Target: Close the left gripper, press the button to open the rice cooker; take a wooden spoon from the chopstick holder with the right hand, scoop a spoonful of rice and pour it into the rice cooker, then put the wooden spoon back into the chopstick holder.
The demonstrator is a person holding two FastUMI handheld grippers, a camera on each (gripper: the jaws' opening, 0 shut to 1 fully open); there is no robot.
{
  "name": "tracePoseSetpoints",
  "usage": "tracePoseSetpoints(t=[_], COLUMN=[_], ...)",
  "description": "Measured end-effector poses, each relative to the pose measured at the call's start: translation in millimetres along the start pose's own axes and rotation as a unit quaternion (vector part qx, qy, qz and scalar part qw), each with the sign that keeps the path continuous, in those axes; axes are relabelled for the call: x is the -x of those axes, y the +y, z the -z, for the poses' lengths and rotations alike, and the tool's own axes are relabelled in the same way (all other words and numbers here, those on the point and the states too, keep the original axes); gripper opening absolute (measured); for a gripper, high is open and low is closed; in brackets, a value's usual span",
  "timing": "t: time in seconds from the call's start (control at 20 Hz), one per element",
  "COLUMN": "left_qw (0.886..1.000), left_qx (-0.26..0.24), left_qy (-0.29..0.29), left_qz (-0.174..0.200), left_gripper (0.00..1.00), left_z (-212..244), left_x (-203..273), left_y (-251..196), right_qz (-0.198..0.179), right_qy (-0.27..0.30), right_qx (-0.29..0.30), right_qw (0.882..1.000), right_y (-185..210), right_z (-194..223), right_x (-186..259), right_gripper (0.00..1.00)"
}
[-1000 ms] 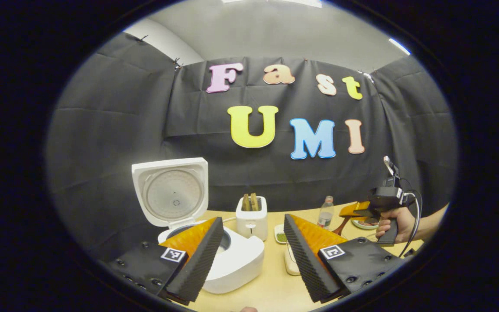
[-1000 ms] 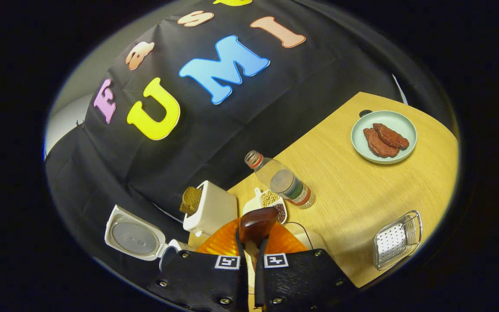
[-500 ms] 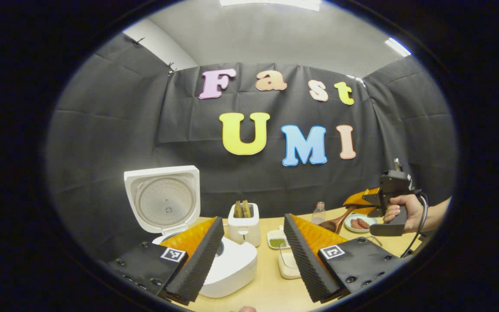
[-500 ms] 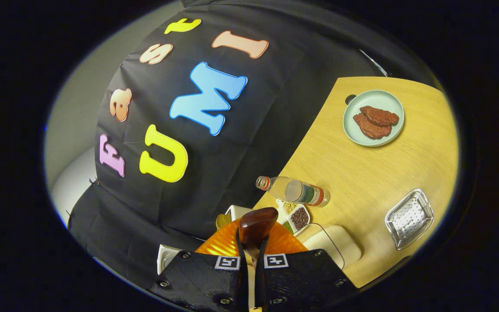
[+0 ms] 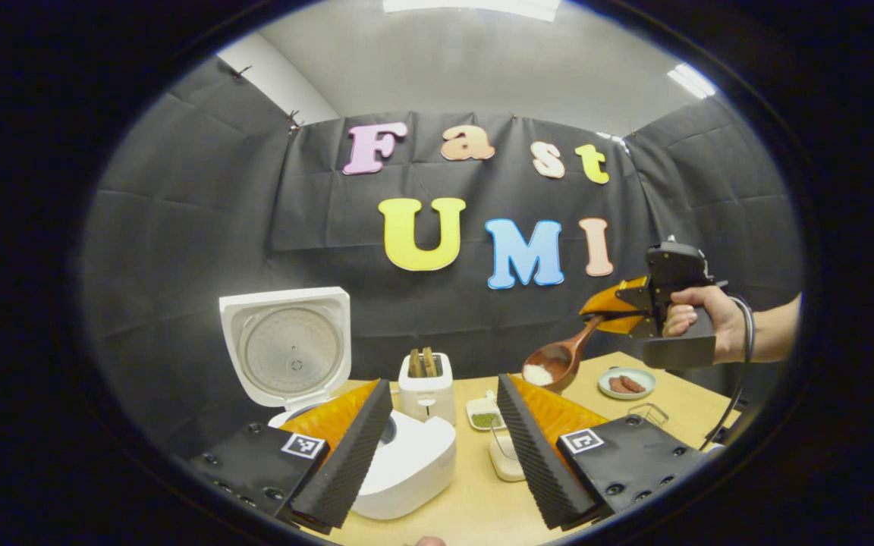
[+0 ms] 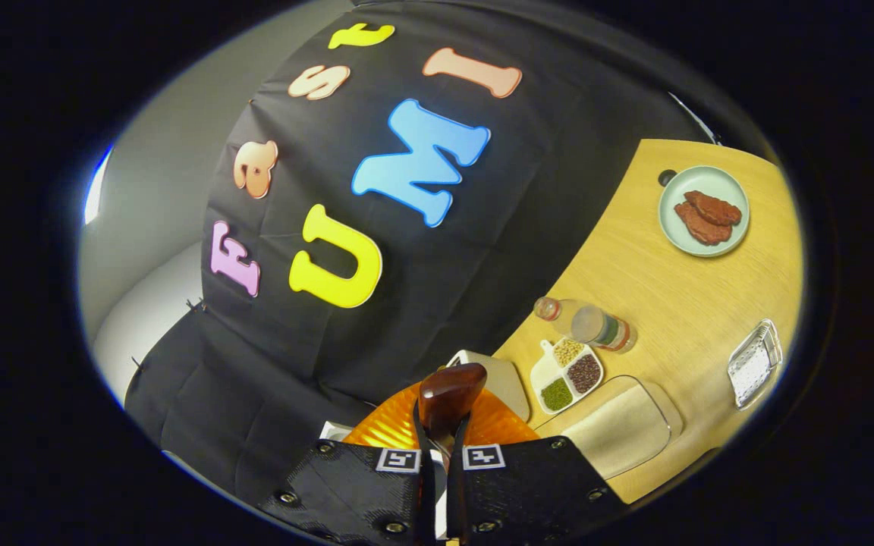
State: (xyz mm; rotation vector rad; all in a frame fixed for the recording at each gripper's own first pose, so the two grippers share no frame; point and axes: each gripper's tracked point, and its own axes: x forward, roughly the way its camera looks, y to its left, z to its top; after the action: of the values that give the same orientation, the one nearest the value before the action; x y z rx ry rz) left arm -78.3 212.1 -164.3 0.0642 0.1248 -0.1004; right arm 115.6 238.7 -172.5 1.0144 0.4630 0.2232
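Clearly we are in the carrying step: the right gripper (image 6: 437, 447) has its fingers pressed together on the handle of the wooden spoon (image 5: 558, 358), and in the left gripper view the bowl of that spoon holds a small heap of white rice (image 5: 537, 374), lifted well above the table (image 5: 475, 508). The rice cooker (image 5: 399, 462) stands open at the left, its lid (image 5: 289, 345) upright, so the button press looks done. The left gripper (image 5: 444, 447) hovers near the cooker with its fingers well apart, holding nothing.

Next, we judge, the spoon has to travel leftward over the toaster (image 5: 425, 390) and the small sectioned dish (image 6: 566, 371) to the cooker's mouth, then tip — bowl kept level until it is over the pot, or grains will fall on the table. The raised lid is the edge to mind at the back; the toaster stands just beside the cooker on the approach side. Above the table the air is open, so a high path is free. The left gripper sits close to the pot's opening and may crowd the pour — drawing it back would help. We cannot make out the chopstick holder. The bottle (image 6: 589, 326), the plate (image 6: 668, 227) and the metal tray (image 6: 752, 364) lie well apart from that path.
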Motion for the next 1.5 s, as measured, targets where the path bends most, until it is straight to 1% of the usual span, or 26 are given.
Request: tracePoseSetpoints(t=[0.05, 0.1, 0.15, 0.2, 0.35, 0.5, 0.55, 0.65, 0.7, 0.9, 0.95, 1.0, 1.2, 1.3, 1.35, 1.4, 1.5], left_qw=[1.0, 1.0, 1.0, 1.0, 1.0, 1.0, 1.0, 0.999, 0.999, 0.999, 0.998, 0.998, 0.998, 0.997, 0.997, 0.996, 0.996], left_qx=[-0.001, 0.001, 0.003, 0.004, 0.003, -0.004, -0.006, -0.008, -0.009, -0.001, -0.003, -0.007, -0.007, -0.008, -0.008, -0.007, -0.003], left_qy=[0.0, 0.0, 0.001, 0.002, 0.01, 0.014, 0.015, 0.019, 0.021, 0.029, 0.026, 0.024, 0.022, 0.025, 0.025, 0.025, 0.026], left_qz=[-0.003, -0.005, -0.008, -0.012, -0.018, -0.021, -0.021, -0.025, -0.028, -0.047, -0.055, -0.06, -0.067, -0.073, -0.077, -0.079, -0.083], left_gripper=[0.97, 0.97, 0.92, 0.97, 0.96, 0.97, 0.92, 0.92, 0.97, 0.96, 0.92, 0.97, 0.97, 0.96, 0.92, 0.97, 0.97], left_z=[1, 3, 4, 8, 19, 26, 28, 33, 37, 45, 45, 43, 46, 50, 50, 51, 53], left_x=[2, 5, 7, 9, 14, 17, 18, 22, 23, 27, 28, 27, 24, 26, 27, 29, 29], left_y=[5, 9, 13, 19, 32, 43, 46, 51, 55, 68, 72, 73, 77, 81, 83, 83, 83], right_qz=[-0.01, -0.019, -0.026, -0.032, -0.044, -0.052, -0.054, -0.058, -0.059, -0.058, -0.059, -0.056, -0.068, -0.077, -0.083, -0.09, -0.103], right_qy=[0.007, 0.016, 0.025, 0.034, 0.059, 0.079, 0.088, 0.105, 0.112, 0.134, 0.136, 0.137, 0.139, 0.142, 0.143, 0.144, 0.147], right_qx=[-0.002, -0.004, -0.004, -0.005, -0.003, 0.021, 0.026, 0.037, 0.046, 0.101, 0.121, 0.143, 0.221, 0.268, 0.292, 0.314, 0.357], right_qw=[1.0, 1.0, 0.999, 0.999, 0.997, 0.995, 0.994, 0.992, 0.991, 0.984, 0.981, 0.979, 0.963, 0.95, 0.942, 0.934, 0.917], right_y=[11, 22, 30, 39, 59, 76, 81, 88, 93, 103, 105, 106, 123, 130, 136, 140, 148], right_z=[7, 14, 22, 31, 56, 85, 95, 115, 125, 164, 171, 179, 205, 220, 228, 236, 251], right_x=[-5, -11, -17, -23, -46, -67, -74, -89, -96, -124, -129, -134, -145, -151, -153, -157, -161], right_gripper=[0.06, 0.06, 0.06, 0.06, 0.06, 0.06, 0.06, 0.06, 0.06, 0.06, 0.06, 0.06, 0.06, 0.06, 0.06, 0.06, 0.06])
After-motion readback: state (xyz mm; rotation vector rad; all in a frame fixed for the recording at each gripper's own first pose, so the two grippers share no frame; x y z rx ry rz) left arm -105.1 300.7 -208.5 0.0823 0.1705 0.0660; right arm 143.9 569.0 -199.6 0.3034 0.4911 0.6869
